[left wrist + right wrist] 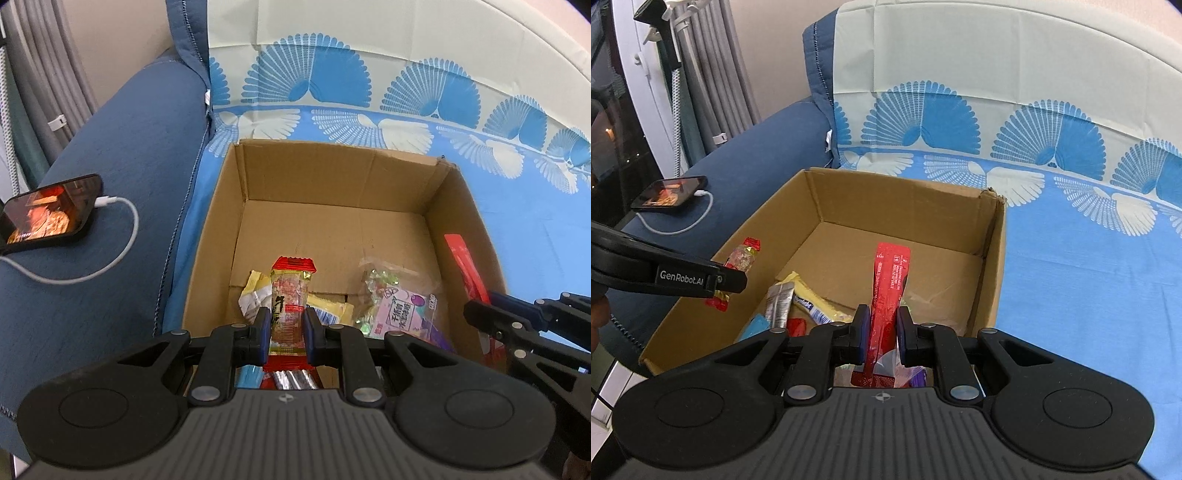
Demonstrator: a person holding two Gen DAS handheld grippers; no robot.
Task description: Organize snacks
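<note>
Left wrist view is showing the left gripper (287,334) clamping a clear snack packet with red ends (289,304) between its blue pads, holding it upright over the open cardboard box (332,177). Yellow packets (255,293) and a pink candy bag (397,308) are lying on the box floor. Right wrist view is showing the right gripper (881,334) pinching a long red sachet (888,291), jaws nearly closed, above the same box. The box is sitting on a blue patterned sheet (1089,240); a phone (48,212) is charging on the sofa arm.
</note>
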